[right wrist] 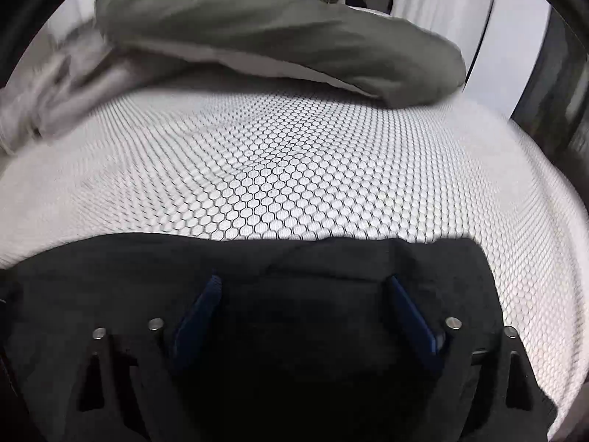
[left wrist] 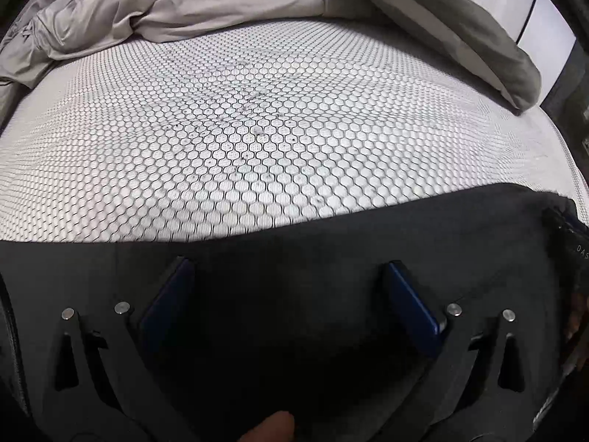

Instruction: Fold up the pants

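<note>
Black pants lie flat along the near edge of a white mattress with a black honeycomb pattern. My left gripper hovers over the dark cloth with its blue pads wide apart and nothing pinched between them. In the right wrist view the same black pants fill the lower frame, with their far edge running across the mattress. My right gripper also stands open above the cloth, nothing between its blue pads. A fingertip shows at the bottom of the left wrist view.
A rumpled grey blanket is heaped at the far left of the bed. A grey-green pillow lies across the far side, reaching right. White wardrobe doors stand beyond the bed at right.
</note>
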The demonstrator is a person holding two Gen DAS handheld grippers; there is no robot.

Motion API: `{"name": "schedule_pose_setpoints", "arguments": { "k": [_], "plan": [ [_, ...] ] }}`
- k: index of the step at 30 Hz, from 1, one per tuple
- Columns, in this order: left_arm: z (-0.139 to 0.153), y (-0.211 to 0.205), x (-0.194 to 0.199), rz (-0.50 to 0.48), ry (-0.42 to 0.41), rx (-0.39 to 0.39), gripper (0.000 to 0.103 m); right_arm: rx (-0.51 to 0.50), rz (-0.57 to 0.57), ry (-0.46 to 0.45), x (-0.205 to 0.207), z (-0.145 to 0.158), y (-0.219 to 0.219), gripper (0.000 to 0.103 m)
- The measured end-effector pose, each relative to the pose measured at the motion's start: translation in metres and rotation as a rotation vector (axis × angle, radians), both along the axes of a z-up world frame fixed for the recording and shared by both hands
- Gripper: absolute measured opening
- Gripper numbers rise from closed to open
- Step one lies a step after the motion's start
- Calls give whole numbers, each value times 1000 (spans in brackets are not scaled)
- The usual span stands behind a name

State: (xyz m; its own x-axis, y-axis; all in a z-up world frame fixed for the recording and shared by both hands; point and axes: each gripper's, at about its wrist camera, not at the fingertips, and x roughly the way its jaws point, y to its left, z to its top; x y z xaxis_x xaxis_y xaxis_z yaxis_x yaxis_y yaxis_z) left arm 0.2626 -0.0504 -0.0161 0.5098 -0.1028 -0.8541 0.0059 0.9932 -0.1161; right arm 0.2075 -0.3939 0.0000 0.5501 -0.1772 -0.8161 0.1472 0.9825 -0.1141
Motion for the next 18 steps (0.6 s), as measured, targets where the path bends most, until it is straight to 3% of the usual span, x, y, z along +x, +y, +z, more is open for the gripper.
{"name": "schedule_pose_setpoints", "arguments": {
  "k": [2,4,6,9,11,12,14,15,17,18],
  "plan": [
    [13,-6,-17,-37,-9,-36,102,-41,61,-5,-18,16,16,88],
    [24,-19,-40,-109,-39,-82,102,0,172,-23,-36,30,35,91],
    [26,-53,-64,-210,-42,-57,102,39,280,-26,-57,33,63,96],
    [5,-77,-77,-295,34,5,102,51,421,75,-70,12,87,96],
    [-5,-76,-84,-292,34,65,103,-46,411,125,-68,-10,85,96],
    [-5,-71,-89,-290,24,69,103,-40,393,114,-69,-11,71,96],
    [-1,-56,-96,-276,24,51,103,-31,258,93,-70,-4,26,95],
    [-1,-47,-100,-270,22,37,103,-62,193,79,-70,-1,6,88],
    [-3,-31,-103,-220,21,96,103,81,188,61,-76,0,-25,86],
    [-3,-24,-106,-207,16,94,103,94,203,48,-79,0,-28,85]
  ]
}}
